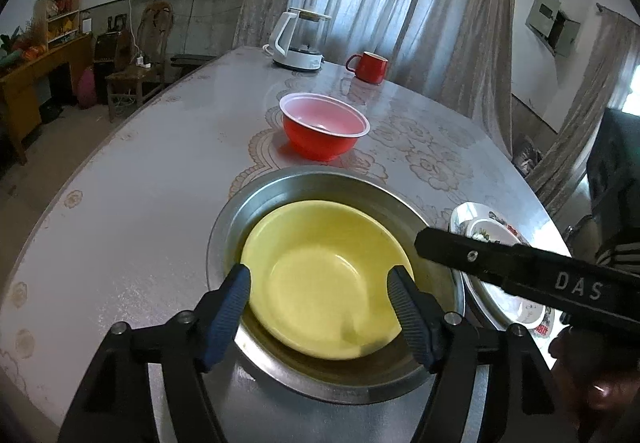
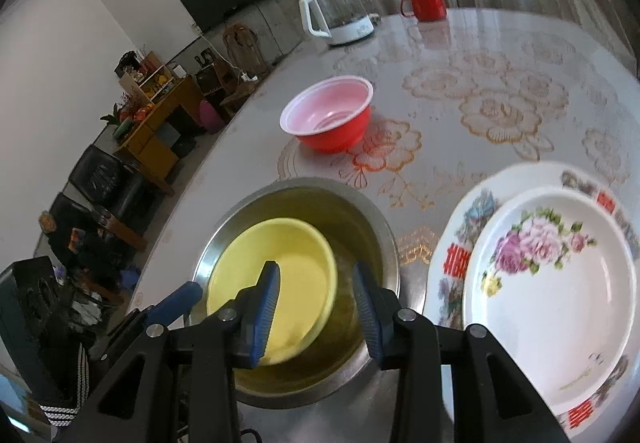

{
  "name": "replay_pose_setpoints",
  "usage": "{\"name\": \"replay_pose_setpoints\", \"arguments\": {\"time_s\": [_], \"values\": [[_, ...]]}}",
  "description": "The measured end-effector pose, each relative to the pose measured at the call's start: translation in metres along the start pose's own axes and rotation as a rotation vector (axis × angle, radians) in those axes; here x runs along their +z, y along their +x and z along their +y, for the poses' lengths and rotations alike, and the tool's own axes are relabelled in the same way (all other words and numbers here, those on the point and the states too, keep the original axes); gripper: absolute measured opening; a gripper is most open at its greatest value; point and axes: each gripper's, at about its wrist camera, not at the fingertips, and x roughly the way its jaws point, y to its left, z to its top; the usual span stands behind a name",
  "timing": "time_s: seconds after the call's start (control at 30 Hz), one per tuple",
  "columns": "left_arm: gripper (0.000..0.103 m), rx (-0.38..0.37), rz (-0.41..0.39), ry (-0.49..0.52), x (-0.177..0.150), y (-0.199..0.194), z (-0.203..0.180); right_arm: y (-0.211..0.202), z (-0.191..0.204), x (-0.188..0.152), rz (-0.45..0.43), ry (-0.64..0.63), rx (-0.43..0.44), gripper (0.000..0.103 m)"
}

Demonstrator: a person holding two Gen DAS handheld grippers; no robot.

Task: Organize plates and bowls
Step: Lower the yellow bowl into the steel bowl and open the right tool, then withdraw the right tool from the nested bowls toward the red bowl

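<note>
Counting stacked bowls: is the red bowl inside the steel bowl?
No, the red bowl stands alone on the table, beyond the steel bowl holding the yellow bowl.

Black gripper (image 1: pixel 320 307) frames, blue ribbed jaws, silver screws.

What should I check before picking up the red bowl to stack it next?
1. Yellow bowl nested in metal basin: ok.
2. Left gripper open, holding nothing: ok.
3. Right gripper open: ok.
4. Red bowl upright, standing apart: ok.
5. Red bowl empty: cannot tell, something small shows at its bottom.
6. Plates stacked to the right: ok.
</note>
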Motion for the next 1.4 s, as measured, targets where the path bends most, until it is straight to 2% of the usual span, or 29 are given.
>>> {"name": "replay_pose_setpoints", "arguments": {"time_s": [0.13, 0.43, 0.67, 0.73, 1.13, 1.4], "values": [[0.076, -0.008, 0.008, -0.006, 0.001, -0.001, -0.001, 0.005, -0.005, -0.005, 0.023, 0.024, 0.015, 0.039], [0.085, 0.037, 0.01, 0.007, 0.004, -0.006, -0.009, 0.004, -0.009, -0.006, 0.024, 0.026, 0.027, 0.039], [0.087, 0.06, -0.007, 0.028, 0.011, -0.01, -0.012, -0.002, -0.013, -0.001, 0.026, 0.036, 0.04, 0.039], [0.09, 0.064, -0.017, 0.031, 0.014, -0.011, -0.013, -0.004, -0.013, 0.001, 0.021, 0.031, 0.034, 0.039], [0.09, 0.052, -0.007, 0.012, 0.025, -0.006, -0.01, 0.0, -0.021, 0.011, 0.039, 0.028, 0.022, 0.039], [0.09, 0.043, 0.007, -0.045, 0.034, -0.003, 0.008, 0.005, -0.028, 0.039, 0.047, 0.001, -0.012, 0.039]]}}
